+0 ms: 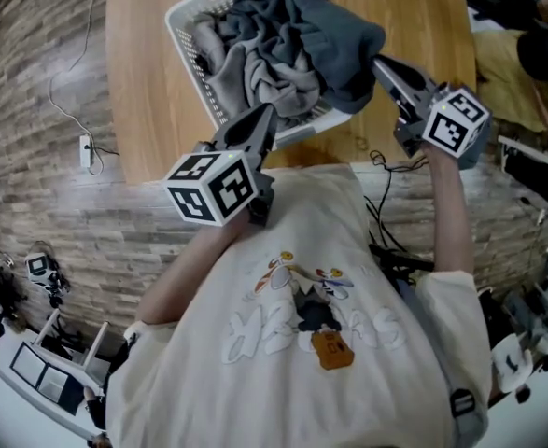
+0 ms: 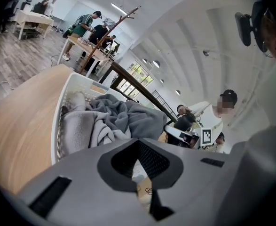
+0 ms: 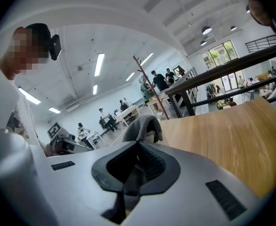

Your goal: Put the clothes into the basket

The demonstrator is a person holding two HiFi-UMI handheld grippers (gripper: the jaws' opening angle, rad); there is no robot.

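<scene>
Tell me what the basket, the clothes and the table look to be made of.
Basket: white plastic, by its moulded slotted walls. Clothes: soft matte grey fabric, perhaps fleece or jersey, by the limp folds. Table: pale wood or wood-look laminate; grain shows.

A large open-plan lab or workshop hall: under a white vaulted ceiling point(image 2: 189, 27) hung with strip lights point(image 3: 99, 64), people point(image 3: 107, 119) work at tables spread across a wood-plank floor point(image 1: 31, 54). A cable point(image 1: 63, 91) trails to a power strip point(image 1: 86, 150) beside a wooden table point(image 1: 152, 82). Small equipment point(image 1: 45, 273) crowds the floor, and a dark railing point(image 3: 232, 65) runs past tall windows point(image 3: 217, 55).
</scene>
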